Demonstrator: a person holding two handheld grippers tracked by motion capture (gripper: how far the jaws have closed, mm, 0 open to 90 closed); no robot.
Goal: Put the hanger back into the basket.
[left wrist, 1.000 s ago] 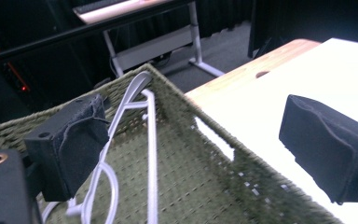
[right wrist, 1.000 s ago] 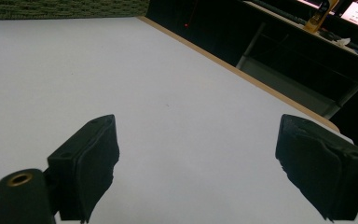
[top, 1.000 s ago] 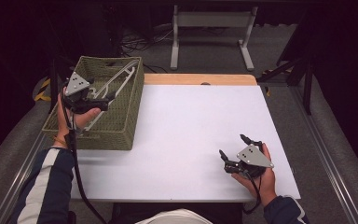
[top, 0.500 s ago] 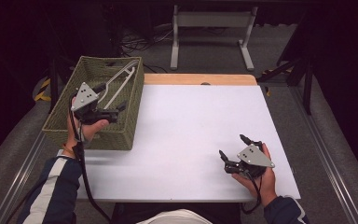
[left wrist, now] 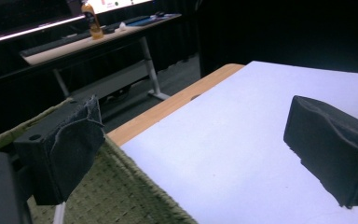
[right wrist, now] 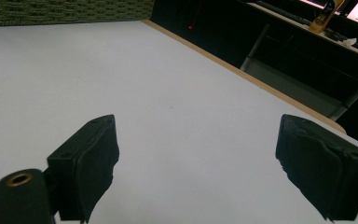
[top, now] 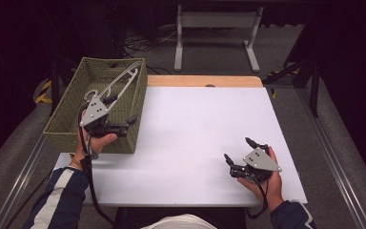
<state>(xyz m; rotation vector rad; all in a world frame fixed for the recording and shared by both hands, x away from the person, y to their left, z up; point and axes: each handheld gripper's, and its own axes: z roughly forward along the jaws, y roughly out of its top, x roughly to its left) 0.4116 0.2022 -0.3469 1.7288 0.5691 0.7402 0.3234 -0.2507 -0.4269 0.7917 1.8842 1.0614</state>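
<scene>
Left gripper (top: 122, 114) hangs over the right wall of the woven basket (top: 66, 125), near the basket's front corner; we note its jaws spread wide with nothing between them. From the left gripper view, one jaw sits over the basket's green weave and the other over the white tabletop (left wrist: 242, 154) just outside the basket wall.

We log a pale clothes hanger (top: 119, 84) lying inside the basket, behind the left gripper, its long arm reaching toward the basket's far right corner and leaning on the rim there. We see no contact between the gripper and the hanger.

Right gripper (top: 238, 155) is well apart from the basket, over the table's near right part, held low in the person's right hand (top: 267, 183). Its jaws also stand wide apart and empty; the right gripper view shows bare white surface between them, with the basket's wall (right wrist: 65, 11) far off at the top.
</scene>
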